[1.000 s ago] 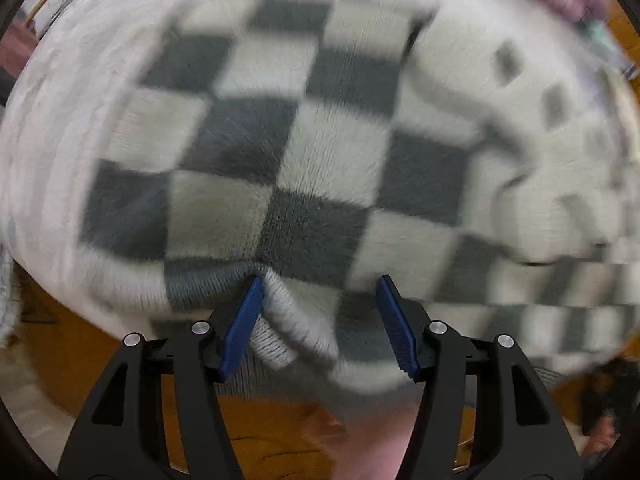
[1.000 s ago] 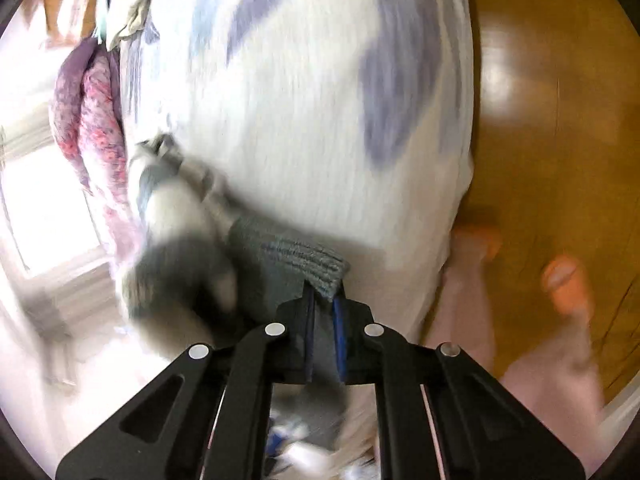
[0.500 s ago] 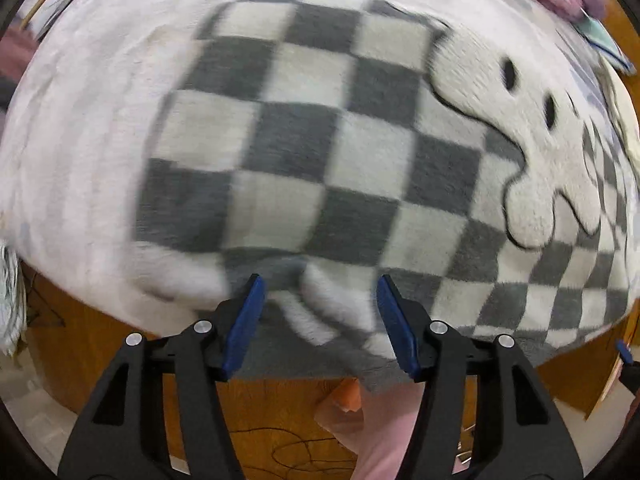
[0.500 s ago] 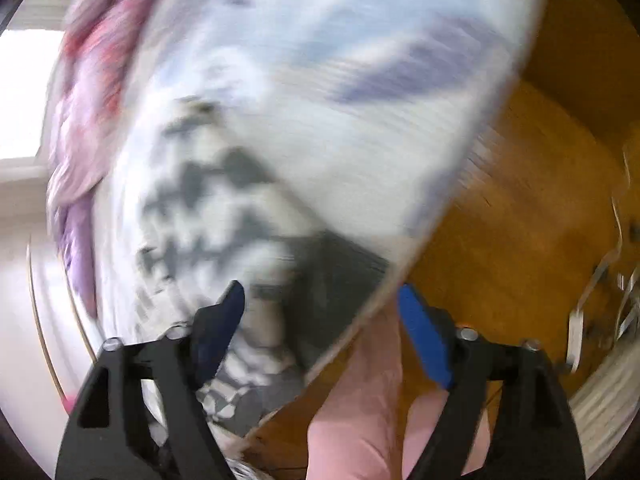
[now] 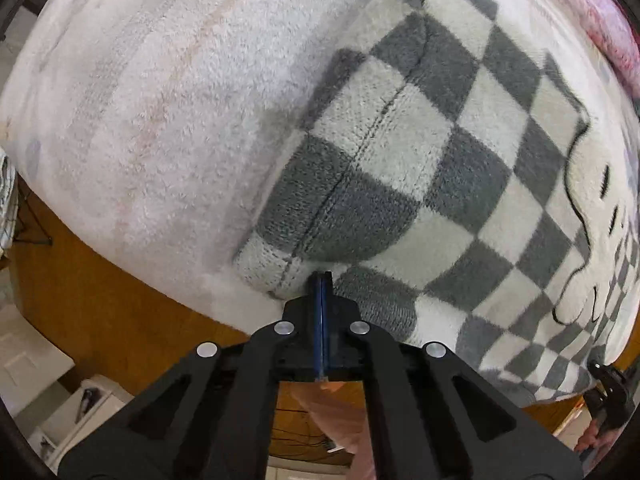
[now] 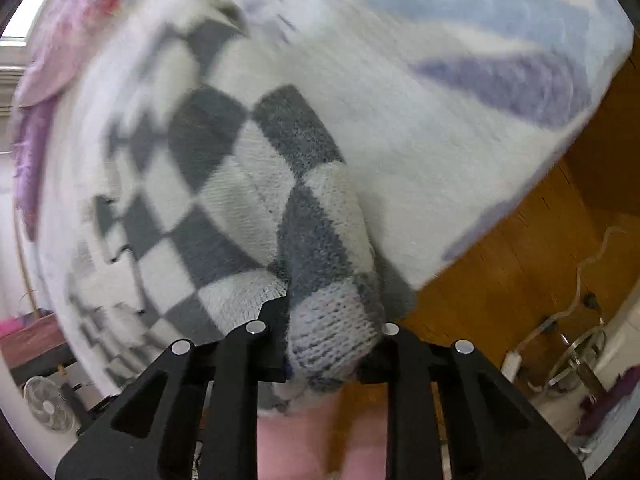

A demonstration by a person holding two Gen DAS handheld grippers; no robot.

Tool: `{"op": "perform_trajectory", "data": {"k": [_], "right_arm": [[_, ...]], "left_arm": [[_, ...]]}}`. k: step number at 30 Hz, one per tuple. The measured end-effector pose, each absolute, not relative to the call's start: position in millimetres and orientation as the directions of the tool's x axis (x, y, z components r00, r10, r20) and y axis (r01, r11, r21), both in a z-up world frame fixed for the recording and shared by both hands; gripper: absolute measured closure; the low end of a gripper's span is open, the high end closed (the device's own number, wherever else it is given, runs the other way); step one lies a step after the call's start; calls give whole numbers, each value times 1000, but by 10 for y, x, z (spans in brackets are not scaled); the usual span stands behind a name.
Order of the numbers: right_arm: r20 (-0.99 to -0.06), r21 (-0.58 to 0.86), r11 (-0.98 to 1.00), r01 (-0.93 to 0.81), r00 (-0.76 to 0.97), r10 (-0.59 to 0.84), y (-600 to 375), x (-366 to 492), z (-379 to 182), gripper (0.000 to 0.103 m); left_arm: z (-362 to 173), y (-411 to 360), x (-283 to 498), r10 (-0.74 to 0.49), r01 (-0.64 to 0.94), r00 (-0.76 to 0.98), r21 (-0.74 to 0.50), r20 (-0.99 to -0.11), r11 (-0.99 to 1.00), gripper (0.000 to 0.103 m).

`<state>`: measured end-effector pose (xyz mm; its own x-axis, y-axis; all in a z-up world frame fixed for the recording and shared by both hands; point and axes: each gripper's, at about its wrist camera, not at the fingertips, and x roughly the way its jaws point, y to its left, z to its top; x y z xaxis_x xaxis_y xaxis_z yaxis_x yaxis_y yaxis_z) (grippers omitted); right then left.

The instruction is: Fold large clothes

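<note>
Sweater, checked grey and cream, thick fuzzy knit with a cartoon figure outlined in black on its front. Location: we find it spread on a white fluffy blanket over a wooden table, with pink cloth at the far edge.

Left gripper: closed, its blue pads meeting at the near hem just beside a folded sleeve; whether any knit is pinched between them we cannot tell.

Right gripper: clamped on a bunched cuff, which fills the gap between its fingers and droops over them.

Handling: we judge it soft, limp and fairly bulky, light for its size, not fragile. The pile should grip well, yet the knit will stretch and sag if lifted by one point.

Where to hold: we favour ribbed hems, cuffs and seams, where layers are firm, taking two well-separated points so the fold lies flat and does not drag the blanket beneath.
</note>
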<state>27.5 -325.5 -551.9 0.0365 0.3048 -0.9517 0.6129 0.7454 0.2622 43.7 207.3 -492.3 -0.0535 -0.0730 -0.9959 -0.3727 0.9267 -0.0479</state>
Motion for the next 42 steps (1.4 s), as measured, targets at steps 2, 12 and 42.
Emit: {"op": "perform_trajectory", "data": {"k": [2,12,42], "right_arm": [[-956,231,729,644,11,293,-3243,346,-5595,79],[-950,224,689,689,-4,313,-3341,115,-5194,40],[-997,63,891,450,-5,73,-3250,142,-4893,45]], "left_arm": [[-4925,1997,425,-72,-390,-52,-46,-996,920,102],[-4517,2411,172,-132,-525,61,-144,-989,839,13],[-4368,2329,7,145,-286,3,138,-989,948,34]]}}
